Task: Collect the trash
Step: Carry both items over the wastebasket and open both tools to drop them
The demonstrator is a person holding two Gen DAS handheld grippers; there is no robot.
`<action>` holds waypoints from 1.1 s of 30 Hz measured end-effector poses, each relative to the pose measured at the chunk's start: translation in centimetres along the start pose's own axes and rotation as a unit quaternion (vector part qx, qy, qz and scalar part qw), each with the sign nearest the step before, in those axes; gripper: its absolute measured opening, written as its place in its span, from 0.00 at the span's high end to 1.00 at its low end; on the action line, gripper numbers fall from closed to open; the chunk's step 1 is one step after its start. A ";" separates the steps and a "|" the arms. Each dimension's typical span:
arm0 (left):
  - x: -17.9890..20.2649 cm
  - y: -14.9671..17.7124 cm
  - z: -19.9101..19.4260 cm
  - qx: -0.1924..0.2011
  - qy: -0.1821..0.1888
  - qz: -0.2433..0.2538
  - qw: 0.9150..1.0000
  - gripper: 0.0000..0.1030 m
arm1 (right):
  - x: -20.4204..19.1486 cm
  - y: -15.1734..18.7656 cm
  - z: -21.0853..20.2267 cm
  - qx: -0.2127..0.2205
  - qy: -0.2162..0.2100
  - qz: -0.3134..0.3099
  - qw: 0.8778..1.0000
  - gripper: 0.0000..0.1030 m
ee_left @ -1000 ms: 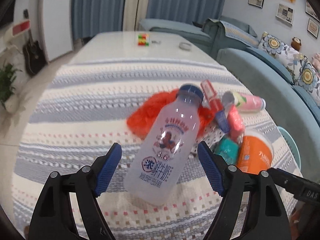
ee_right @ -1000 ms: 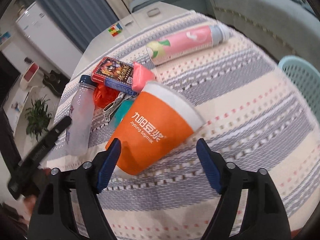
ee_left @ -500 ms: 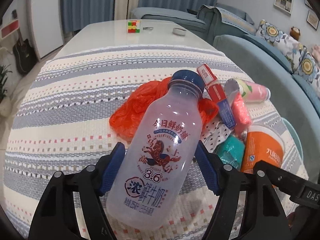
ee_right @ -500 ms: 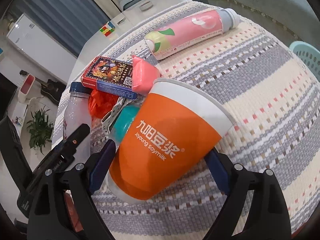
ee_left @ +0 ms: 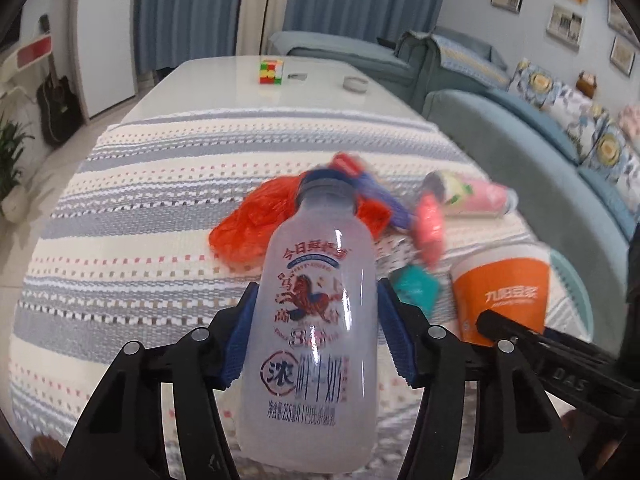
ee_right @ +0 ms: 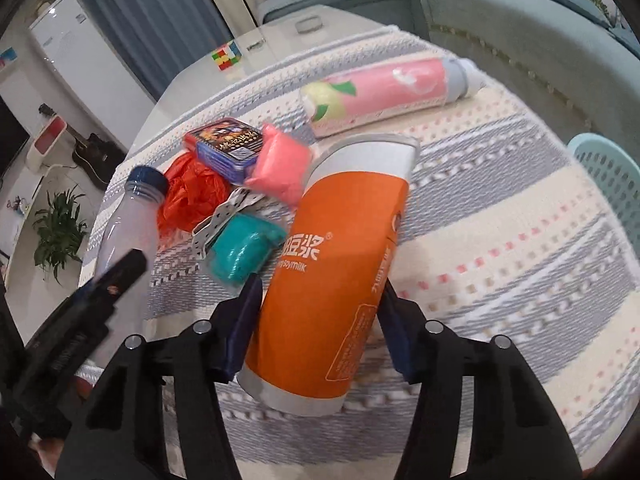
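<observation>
Two pieces of trash are being taken at once. A second ago both pairs of fingers stood spread with the items lying loose ahead of them; now the left gripper [ee_left: 314, 330] is closing its blue pads against the sides of the frosted milk bottle [ee_left: 316, 320], and the right gripper [ee_right: 318, 326] is closing onto the orange soy-milk cup [ee_right: 340, 276], whose wall sits between the pads and touches them on both sides. The bottle has swung from a slant to nearly in line with the left fingers, cap pointing away, and the cup now stands its white rim away from the camera instead of lying across the view. Both items seem to be just off or barely on the striped cloth of the tabletop [ee_right: 520, 240]; I cannot tell which. Left behind near the middle are the red plastic bag [ee_right: 188, 196], the card box [ee_right: 226, 148], a pink packet [ee_right: 284, 164], a teal packet [ee_right: 244, 252] and the pink bottle [ee_right: 384, 94]. The pale green basket [ee_right: 608, 176] shows at the right edge past the cloth, probably the bin, so the next step is likely carrying both items there.
</observation>
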State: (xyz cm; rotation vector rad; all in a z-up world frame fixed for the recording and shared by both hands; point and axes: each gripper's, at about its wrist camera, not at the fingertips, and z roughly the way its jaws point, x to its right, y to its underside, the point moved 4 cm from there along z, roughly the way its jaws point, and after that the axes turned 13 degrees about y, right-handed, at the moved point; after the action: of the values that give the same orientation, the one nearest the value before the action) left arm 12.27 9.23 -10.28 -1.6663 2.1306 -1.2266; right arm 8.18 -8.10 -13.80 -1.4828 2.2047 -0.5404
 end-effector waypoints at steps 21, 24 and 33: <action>18.1 -6.2 -1.6 0.064 0.132 0.075 0.986 0.47 | 18.5 -8.8 -12.0 0.182 0.103 0.028 0.977 0.50; 22.2 -6.5 0.0 0.056 0.146 0.098 0.983 0.47 | 21.8 -9.5 -11.9 0.183 0.127 0.044 0.974 0.50; 30.4 -5.1 7.1 -0.001 0.184 0.137 0.973 0.47 | 31.9 -8.1 -9.4 0.165 0.183 0.134 0.960 0.50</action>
State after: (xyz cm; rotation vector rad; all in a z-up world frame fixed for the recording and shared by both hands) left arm 9.17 -20.90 -1.08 -1.1600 2.4643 -1.5343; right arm -1.54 -39.96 -5.75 -0.9507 2.3854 -1.0973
